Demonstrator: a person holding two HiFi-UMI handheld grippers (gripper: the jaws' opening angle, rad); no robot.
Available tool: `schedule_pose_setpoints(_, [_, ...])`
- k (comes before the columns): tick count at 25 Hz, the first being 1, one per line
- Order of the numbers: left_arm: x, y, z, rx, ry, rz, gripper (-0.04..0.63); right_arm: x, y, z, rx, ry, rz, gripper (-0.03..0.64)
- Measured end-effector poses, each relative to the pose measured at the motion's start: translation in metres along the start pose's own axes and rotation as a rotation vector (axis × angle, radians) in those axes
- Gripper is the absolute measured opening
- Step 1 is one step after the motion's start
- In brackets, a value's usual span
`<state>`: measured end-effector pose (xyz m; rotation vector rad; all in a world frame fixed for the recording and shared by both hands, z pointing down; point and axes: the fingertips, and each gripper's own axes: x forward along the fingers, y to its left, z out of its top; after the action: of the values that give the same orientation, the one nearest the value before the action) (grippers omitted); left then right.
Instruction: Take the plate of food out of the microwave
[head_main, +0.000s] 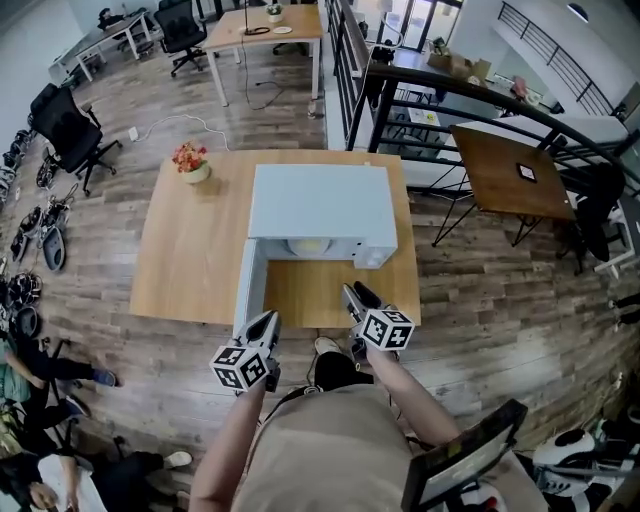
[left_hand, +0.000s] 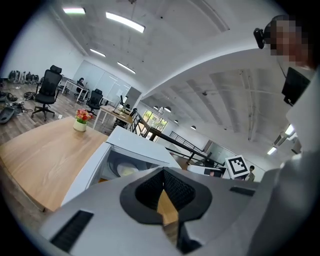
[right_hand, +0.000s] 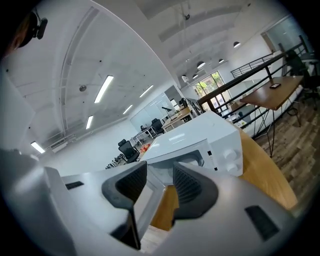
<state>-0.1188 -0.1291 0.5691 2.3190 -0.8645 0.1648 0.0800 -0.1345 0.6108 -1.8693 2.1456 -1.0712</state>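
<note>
The open office had a plank floor, and a wooden table carried a white microwave and a flower pot. The microwave's door stood swung out toward the person. The plate of food sat inside the cavity, untouched. The left gripper hung just beside the door's outer edge, its tips together on nothing. The right gripper hovered over the table's near edge, jaws apart and empty. The reach in looked tight. The left gripper could have knocked the door. A one-sided pinch on the rim might have tipped the plate and spilled the food.
</note>
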Motion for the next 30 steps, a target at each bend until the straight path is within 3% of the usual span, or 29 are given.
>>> schedule_pose_setpoints(7, [0.03,0.011,0.015,-0.023,-0.03,0.071,0.002,0.063,-0.025,0.013,-0.058,0.091,0.046,0.166])
schedule_pose_setpoints(13, [0.057,0.022,0.01,-0.048,0.001,0.142,0.002,0.1,-0.05,0.008,-0.023,0.152,0.071,0.166])
schedule_pose_setpoints(24, [0.09,0.036,0.02,-0.065,-0.027,0.214,0.002,0.163,-0.097,-0.035,0.02,0.251,0.06,0.166])
schedule_pose_setpoints(30, [0.087,0.045,0.024,-0.065,-0.042,0.244,0.002,0.194,-0.114,-0.065,0.048,0.228,0.039,0.166])
